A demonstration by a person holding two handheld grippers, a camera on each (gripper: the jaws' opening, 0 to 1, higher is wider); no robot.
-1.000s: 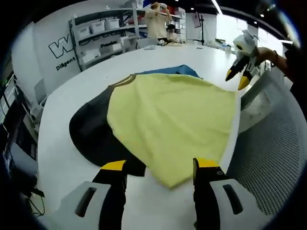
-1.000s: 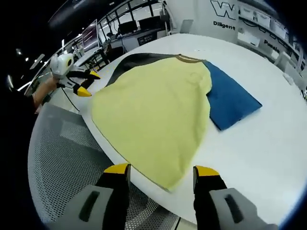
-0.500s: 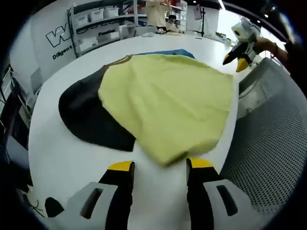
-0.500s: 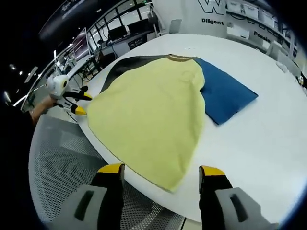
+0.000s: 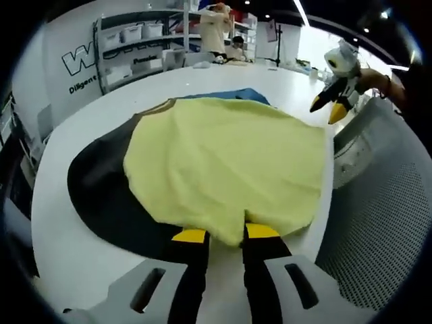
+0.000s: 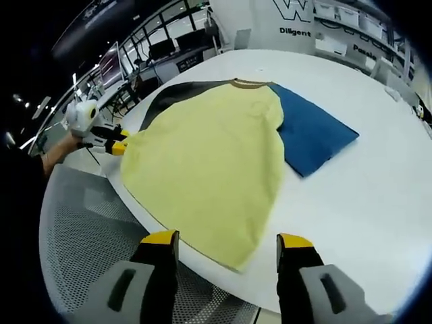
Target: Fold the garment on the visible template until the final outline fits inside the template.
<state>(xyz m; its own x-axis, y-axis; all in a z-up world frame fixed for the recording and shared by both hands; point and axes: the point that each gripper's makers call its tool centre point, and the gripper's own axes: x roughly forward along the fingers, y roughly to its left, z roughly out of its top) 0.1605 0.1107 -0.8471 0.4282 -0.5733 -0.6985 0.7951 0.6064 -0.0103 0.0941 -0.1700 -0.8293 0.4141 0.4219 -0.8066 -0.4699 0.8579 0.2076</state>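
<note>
A yellow garment [image 5: 223,162] with a black sleeve [image 5: 101,196] lies spread on the white round table [image 5: 81,115]. A blue template [image 6: 314,128] pokes out from under its far side. My left gripper [image 5: 225,235] has its jaws drawn close on the near hem corner, which lies between the yellow tips. In the right gripper view that gripper [image 6: 120,142] sits at the garment's [image 6: 209,162] left corner, held by a hand. My right gripper [image 6: 226,239] stands open just short of the other hem corner, and in the left gripper view the right gripper [image 5: 327,110] hovers above the table's edge.
A grey mesh chair [image 5: 378,202] stands against the table's near edge, and its seat [image 6: 81,223] lies below the hem. Shelves with bins [image 5: 135,40] and people [image 5: 216,27] are at the back of the room. Bare tabletop [image 6: 364,196] lies right of the template.
My left gripper has moved forward onto the hem corner and its jaws have narrowed around it. The right gripper stays open and has barely shifted.
</note>
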